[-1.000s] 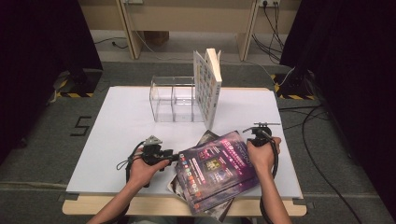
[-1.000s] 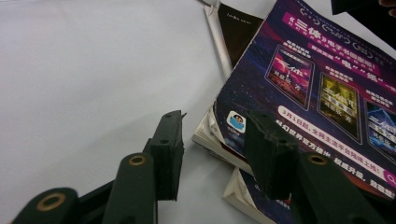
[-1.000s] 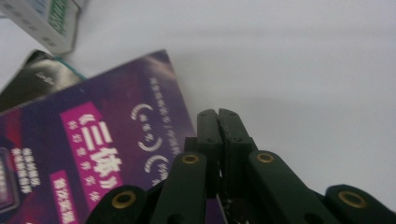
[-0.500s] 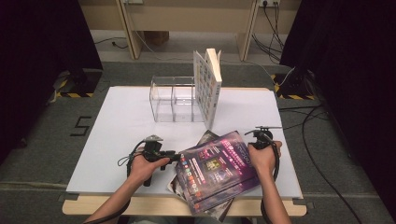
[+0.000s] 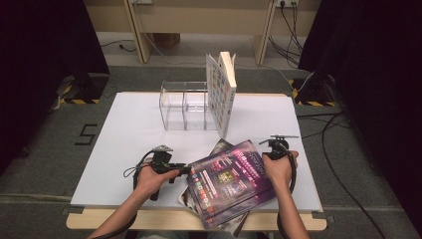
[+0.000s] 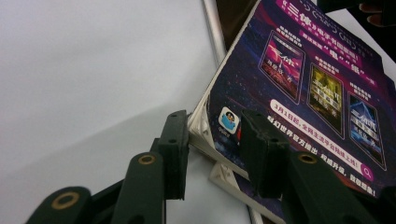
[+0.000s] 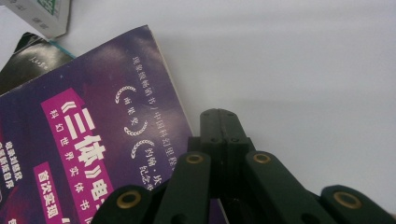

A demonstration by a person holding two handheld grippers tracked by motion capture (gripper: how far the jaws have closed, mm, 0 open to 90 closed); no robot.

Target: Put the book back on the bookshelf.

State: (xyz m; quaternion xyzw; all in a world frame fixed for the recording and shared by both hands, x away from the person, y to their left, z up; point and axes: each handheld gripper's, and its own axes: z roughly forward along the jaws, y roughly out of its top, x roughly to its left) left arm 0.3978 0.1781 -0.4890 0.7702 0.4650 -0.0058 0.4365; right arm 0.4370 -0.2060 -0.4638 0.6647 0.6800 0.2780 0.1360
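Observation:
A purple paperback (image 5: 231, 179) lies askew on top of other books at the front of the white table (image 5: 129, 144). My left gripper (image 5: 180, 169) is at the book's left corner. In the left gripper view the jaws (image 6: 215, 122) straddle that corner of the paperback (image 6: 299, 93), one under the page edge and one over the cover. They have just been closing, and I see no firm pinch. My right gripper (image 5: 272, 149) sits at the book's far right corner. Its jaws (image 7: 219, 116) are shut together with nothing between them, tips on the table beside the cover (image 7: 93, 140).
A dark book (image 5: 222, 147) pokes out from under the purple one. A clear acrylic organizer (image 5: 184, 107) stands at the table's back, with a white patterned book (image 5: 221, 92) upright against its right side. Cables trail over the floor at the right.

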